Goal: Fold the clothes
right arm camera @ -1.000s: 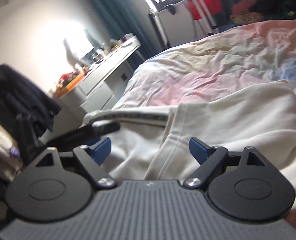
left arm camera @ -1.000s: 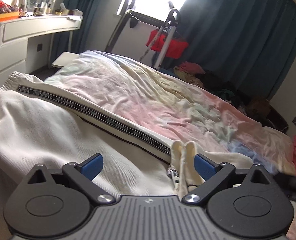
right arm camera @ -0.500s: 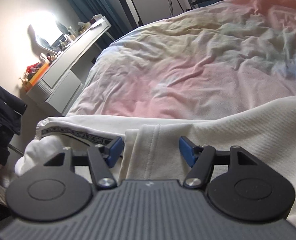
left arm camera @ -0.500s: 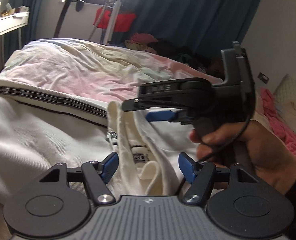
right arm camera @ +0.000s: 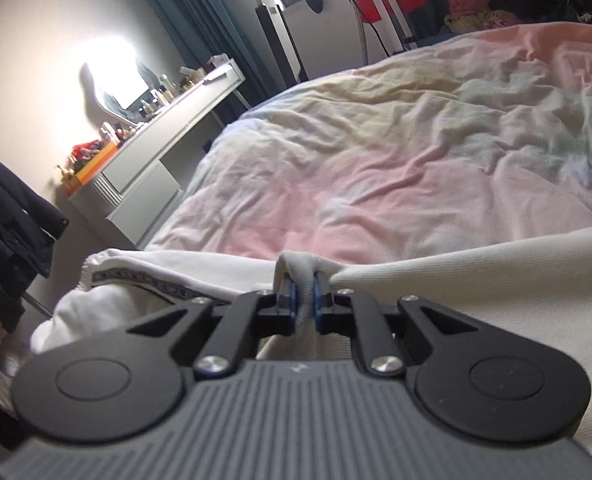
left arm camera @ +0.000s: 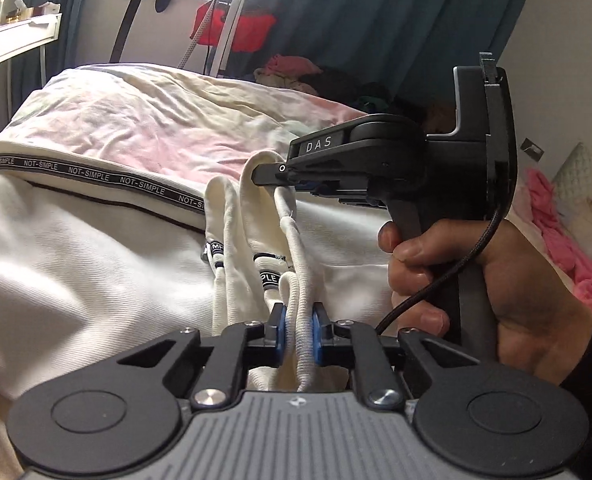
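A cream garment (left arm camera: 76, 260) with a black "NOT-SIMPLE" tape stripe (left arm camera: 96, 176) lies on the bed. My left gripper (left arm camera: 297, 336) is shut on a bunched fold of its edge together with a thick white cord. Just beyond it, a hand (left arm camera: 475, 280) holds my right gripper (left arm camera: 274, 174) level, pinching a raised loop of the same edge. In the right wrist view, my right gripper (right arm camera: 304, 296) is shut on a small peak of the cream garment (right arm camera: 475, 280), with the tape stripe (right arm camera: 148, 280) to its left.
The pastel bedspread (right arm camera: 415, 140) stretches away, wrinkled. A white dresser (right arm camera: 168, 148) with small items stands left of the bed. Dark clothing (right arm camera: 8, 220) hangs at the near left. A pile of clothes (left arm camera: 288, 72) and a pink cloth (left arm camera: 555, 216) lie by the curtains.
Both grippers were open over the garment's edge and have now shut on it. The right gripper swung into the left wrist view and lifted a loop of fabric.
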`<state>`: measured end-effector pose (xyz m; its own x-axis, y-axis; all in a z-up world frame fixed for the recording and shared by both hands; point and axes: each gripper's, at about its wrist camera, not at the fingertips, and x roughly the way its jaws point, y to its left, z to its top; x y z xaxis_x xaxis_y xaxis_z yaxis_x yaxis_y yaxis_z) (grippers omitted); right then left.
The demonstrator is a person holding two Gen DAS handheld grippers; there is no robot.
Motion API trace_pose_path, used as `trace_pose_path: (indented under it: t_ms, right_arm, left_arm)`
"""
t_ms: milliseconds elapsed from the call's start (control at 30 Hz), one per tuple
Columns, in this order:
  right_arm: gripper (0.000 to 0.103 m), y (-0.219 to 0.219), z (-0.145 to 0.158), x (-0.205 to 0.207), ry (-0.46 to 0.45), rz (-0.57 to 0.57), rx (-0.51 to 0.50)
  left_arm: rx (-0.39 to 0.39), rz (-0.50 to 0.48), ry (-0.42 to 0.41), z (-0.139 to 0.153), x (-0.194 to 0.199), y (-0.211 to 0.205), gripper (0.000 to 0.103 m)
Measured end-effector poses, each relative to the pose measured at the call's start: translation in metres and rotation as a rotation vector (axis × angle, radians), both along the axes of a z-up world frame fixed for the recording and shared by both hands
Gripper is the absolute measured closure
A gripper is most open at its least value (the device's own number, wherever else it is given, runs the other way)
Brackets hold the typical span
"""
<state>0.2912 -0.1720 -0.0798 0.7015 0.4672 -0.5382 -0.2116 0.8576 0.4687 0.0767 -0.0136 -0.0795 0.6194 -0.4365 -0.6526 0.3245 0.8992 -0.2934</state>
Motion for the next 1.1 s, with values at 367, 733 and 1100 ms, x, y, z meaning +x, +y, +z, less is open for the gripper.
trace_pose_path:
  t_ms: [367,733,1100]
  right_arm:
    - [0.088,0.011,-0.021,-0.004,0.044,-0.063,-0.094]
    - [0.018,-0.014,0.056,-0.090,-0.188,-0.234,-0.176]
    - [0.018,-0.026,0.070,-0.194,-0.270,-0.323,-0.228]
  left_arm:
    - [0.121,0.004,-0.039,-0.002,0.000,-0.011,0.061]
    - [0.104,0.078,-0.271,0.051,-0.047,0.001,0.000]
    - [0.089,0.191,-0.336,0.075,-0.096,0.030,0.000]
